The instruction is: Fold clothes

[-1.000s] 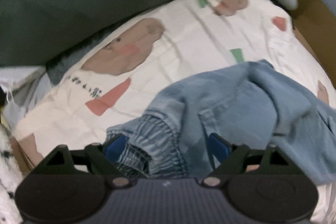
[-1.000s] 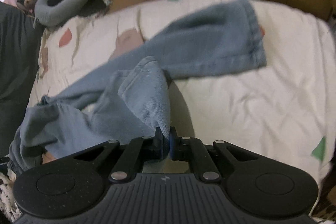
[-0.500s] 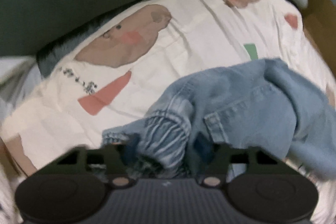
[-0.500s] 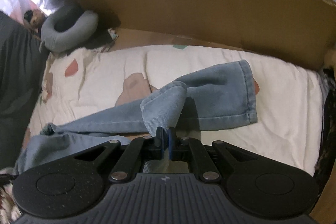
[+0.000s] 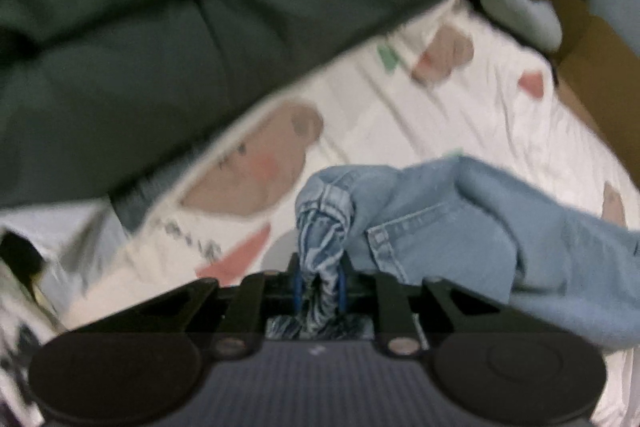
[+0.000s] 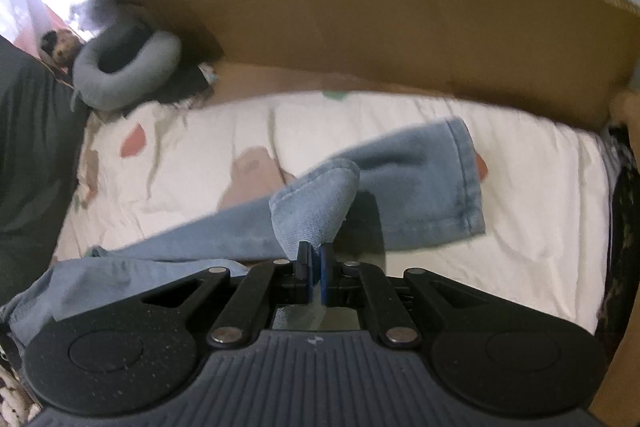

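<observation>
**Jeans pinched at both ends over the printed sheet**

Writing first: I can see a short line of dark characters printed on the white cotton bedsheet with bear and triangle prints (image 5: 360,131), just below the big brown bear face, but the blur leaves them unreadable to me. No brand tag shows on the denim.

My left gripper (image 5: 320,285) has its blue-padded fingers drawn in tight around the gathered elastic waistband of the light blue denim jeans (image 5: 460,227); the bunched band runs straight down between the pads, and a stitched back pocket sits just to the right of it. A second ago those same fingers stood wide apart on either side of the waistband, so the clamp is new. The waistband also stands lifted off the sheet now, where before it lay slumped.

My right gripper (image 6: 315,267) is pressed together on a fold of one trouser leg, the pads nearly meeting with only thin denim between them. It was pinching this fold a second ago as well. The other leg lies flat on the sheet beyond, its hem pointing to the right; it looks less sprawled than before, stretched in a straighter line.

Beyond the bed in the right view stands a brown cardboard panel (image 6: 400,27), with a grey U-shaped neck pillow (image 6: 124,71) at its left end. A dark green quilted blanket (image 5: 180,27) fills the upper left view.
</observation>
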`<state>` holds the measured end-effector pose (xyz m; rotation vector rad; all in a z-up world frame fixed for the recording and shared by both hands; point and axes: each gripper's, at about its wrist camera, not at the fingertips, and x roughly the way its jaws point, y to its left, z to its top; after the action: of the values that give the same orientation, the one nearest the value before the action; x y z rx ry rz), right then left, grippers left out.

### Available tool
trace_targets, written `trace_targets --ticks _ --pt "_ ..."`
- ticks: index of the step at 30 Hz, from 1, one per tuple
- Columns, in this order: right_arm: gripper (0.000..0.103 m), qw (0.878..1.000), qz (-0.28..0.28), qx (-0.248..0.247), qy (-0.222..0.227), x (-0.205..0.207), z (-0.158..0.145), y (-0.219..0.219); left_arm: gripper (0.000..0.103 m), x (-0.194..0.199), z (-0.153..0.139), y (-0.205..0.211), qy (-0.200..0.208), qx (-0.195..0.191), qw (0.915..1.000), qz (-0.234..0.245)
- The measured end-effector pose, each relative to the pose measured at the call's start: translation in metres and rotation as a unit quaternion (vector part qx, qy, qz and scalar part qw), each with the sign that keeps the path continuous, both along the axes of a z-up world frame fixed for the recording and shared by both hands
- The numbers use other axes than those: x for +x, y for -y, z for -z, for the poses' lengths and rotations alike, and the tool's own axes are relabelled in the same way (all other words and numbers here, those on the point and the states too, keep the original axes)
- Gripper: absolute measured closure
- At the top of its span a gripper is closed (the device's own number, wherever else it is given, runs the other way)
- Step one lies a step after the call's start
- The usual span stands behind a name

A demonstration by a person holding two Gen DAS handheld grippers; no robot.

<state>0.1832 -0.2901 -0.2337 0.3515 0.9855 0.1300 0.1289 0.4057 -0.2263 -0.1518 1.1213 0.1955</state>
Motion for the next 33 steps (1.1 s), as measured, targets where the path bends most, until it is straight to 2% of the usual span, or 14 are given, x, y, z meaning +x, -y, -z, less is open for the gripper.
trace_targets --ticks 7,11,15,19,30,33 --pt "0.102 0.999 0.014 0.005 0.05 0.0 -0.036 0.007 0.087 0.019 -0.067 -0.005 0.075 0.026 0.9968 0.002" --pt "0.102 0.999 0.034 0.001 0.03 -0.01 -0.021 0.025 0.087 0.014 -0.077 -0.005 0.086 0.025 0.9959 0.014" --pt "0.102 0.998 0.055 0.001 -0.012 -0.03 0.013 0.04 0.087 -0.002 -0.065 -0.004 0.069 0.019 0.9972 0.021" --pt "0.101 0.996 0.067 -0.004 -0.056 -0.052 0.049 0.047 0.087 -0.027 -0.042 -0.007 0.04 0.005 0.9991 0.012" --pt "0.099 0.988 0.094 0.005 -0.122 -0.097 0.087 0.054 0.087 -0.101 0.011 -0.003 -0.04 -0.025 0.9989 0.004" --pt "0.098 0.987 0.102 0.002 -0.126 -0.103 0.085 0.056 0.087 -0.117 0.022 0.003 -0.056 -0.036 0.9978 0.005"
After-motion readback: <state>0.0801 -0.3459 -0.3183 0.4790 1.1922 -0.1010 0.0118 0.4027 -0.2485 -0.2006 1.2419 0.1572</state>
